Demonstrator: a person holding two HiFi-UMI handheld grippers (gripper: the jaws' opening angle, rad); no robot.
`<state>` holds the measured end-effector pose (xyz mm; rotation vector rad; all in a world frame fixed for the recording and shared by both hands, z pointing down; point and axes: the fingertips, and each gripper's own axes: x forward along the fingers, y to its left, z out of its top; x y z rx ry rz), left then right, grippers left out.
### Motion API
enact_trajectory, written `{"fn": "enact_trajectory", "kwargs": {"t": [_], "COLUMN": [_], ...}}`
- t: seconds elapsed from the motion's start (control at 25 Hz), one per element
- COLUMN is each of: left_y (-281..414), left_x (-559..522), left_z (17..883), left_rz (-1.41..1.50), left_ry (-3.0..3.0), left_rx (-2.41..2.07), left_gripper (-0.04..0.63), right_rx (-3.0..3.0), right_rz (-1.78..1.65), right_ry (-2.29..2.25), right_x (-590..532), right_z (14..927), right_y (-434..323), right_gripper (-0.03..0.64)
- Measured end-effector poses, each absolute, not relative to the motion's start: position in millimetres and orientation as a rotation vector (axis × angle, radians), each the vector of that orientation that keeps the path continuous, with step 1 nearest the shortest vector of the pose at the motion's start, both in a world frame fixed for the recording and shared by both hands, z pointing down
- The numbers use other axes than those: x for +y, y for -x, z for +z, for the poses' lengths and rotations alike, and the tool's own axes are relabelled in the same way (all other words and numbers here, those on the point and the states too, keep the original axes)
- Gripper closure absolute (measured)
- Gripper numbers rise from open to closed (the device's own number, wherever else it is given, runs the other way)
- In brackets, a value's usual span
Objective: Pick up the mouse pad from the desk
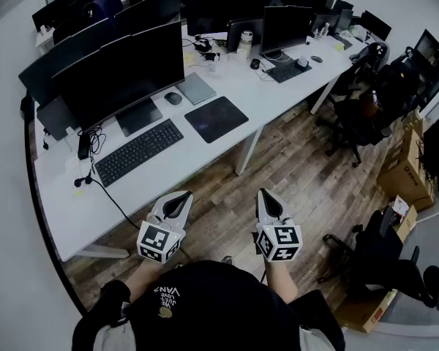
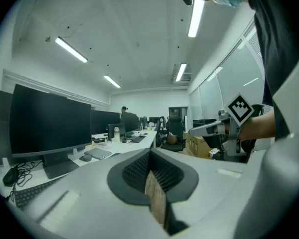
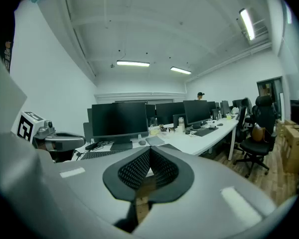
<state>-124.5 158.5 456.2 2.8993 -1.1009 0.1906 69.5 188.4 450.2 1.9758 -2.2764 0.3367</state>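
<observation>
One dark, rectangular mouse pad [image 1: 216, 118] was seen lying flat on the white desk [image 1: 58, 196], near its front edge. It lay just to the right of the black keyboard [image 1: 137, 152] and in front of the mouse [image 1: 173, 98] and a grey closed laptop [image 1: 196, 88]. Its long axis was judged to run roughly along the desk's front edge, rising toward the right in the head view. Nothing was set on it.

The left gripper [image 1: 183, 196] and the right gripper [image 1: 265, 194] were held side by side over the wooden floor [image 1: 293, 159], short of the desk and well apart from the pad, both aimed toward the desk. In each gripper view the ribbed pads [image 2: 137, 172] were seen pressed together with nothing between them, so both grippers were clenched and empty.

The pad lay ahead of the two grippers and between their lines. Neither could be called clearly nearer, though the left was perhaps slightly favoured. A forward reach with parted jaws, brought in at the pad's near long edge, was judged to be needed.
</observation>
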Motion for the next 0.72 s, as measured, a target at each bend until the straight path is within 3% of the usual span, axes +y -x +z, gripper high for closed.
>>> {"fn": "enact_trajectory", "kwargs": {"t": [0.36, 0.4, 0.44, 0.52, 0.72], "left_y": [79, 72, 66, 56, 36], "left_x": [162, 162, 163, 163, 173], "left_z": [460, 462, 465, 473, 491], "left_rz": [0.145, 0.144, 0.14, 0.135, 0.154], "left_ry": [-2.883, -2.871, -2.85, -2.799, -2.724], "left_rx": [-1.075, -1.068, -1.063, -1.067, -1.101], "left_gripper": [0.592, 0.569, 0.53, 0.399, 0.349], "right_rx": [-2.373, -2.388, -2.404, -2.436, -2.445], "right_rz": [0.354, 0.36, 0.374, 0.41, 0.485], "right_ry": [-1.911, -1.894, -1.872, -1.83, -1.776], "right_x": [182, 181, 180, 180, 181], "right_z": [454, 455, 456, 461, 480], "right_y": [-100, -103, -105, -110, -134], "right_gripper": [0.612, 0.612, 0.563, 0.478, 0.416]}}
